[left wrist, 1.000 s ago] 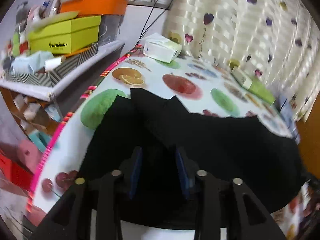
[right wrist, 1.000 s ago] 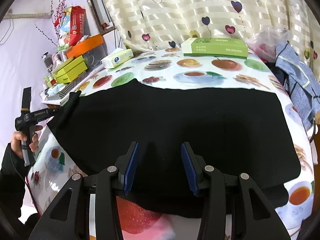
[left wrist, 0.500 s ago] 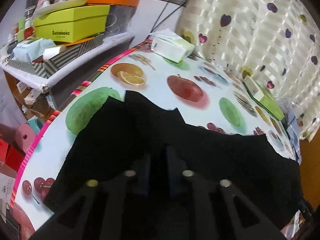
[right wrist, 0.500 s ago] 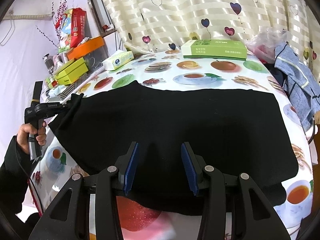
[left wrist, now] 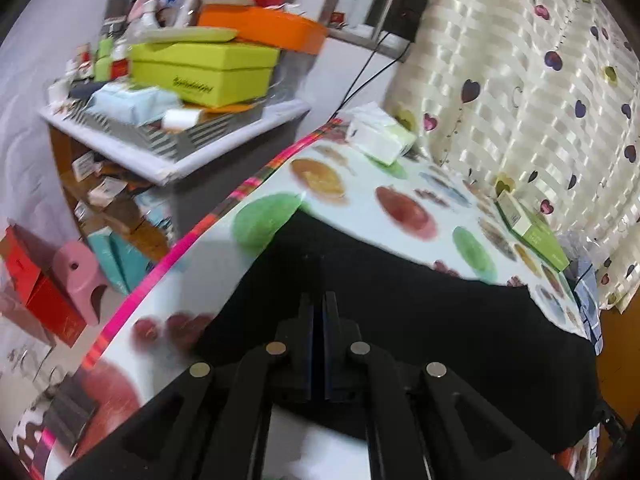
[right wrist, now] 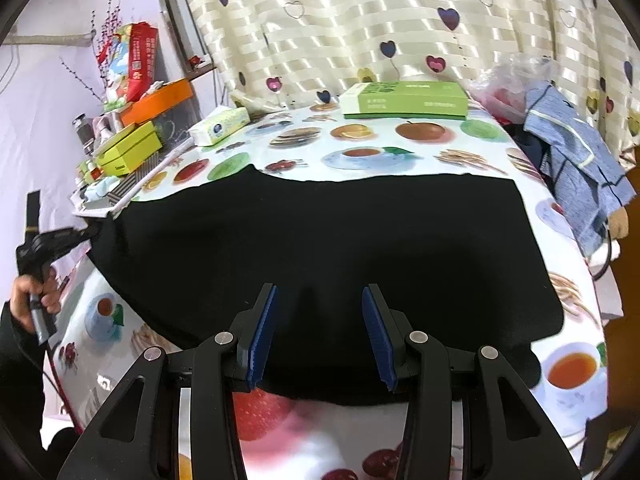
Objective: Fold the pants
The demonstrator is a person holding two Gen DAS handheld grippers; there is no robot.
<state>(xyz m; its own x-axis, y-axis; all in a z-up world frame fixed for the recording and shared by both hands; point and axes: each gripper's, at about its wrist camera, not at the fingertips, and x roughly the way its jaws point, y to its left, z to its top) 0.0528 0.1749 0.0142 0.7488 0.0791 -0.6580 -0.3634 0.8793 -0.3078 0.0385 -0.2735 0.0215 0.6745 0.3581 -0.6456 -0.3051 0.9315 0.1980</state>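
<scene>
Black pants (right wrist: 320,240) lie spread flat across the fruit-print table (right wrist: 400,148), lengthwise from left to right. In the right wrist view my left gripper (right wrist: 90,233) pinches the cloth's far left end at the table edge, held by a person's hand (right wrist: 36,288). The left wrist view shows the left gripper (left wrist: 319,298) with its jaws together over the black pants (left wrist: 420,312), whose edge is caught between them. My right gripper (right wrist: 318,292) hovers over the near edge of the pants, open, with nothing between its blue pads (right wrist: 262,332).
A green box (right wrist: 404,100) and a tissue pack (right wrist: 220,124) sit at the table's far side by the curtain. A blue garment (right wrist: 576,160) is heaped at the right end. A cluttered side shelf (left wrist: 200,76) stands just beyond the left edge.
The left jaws have closed on the pants' left end and drawn back toward the table edge. The folded-over flap there now lies flat. The right gripper has not moved.
</scene>
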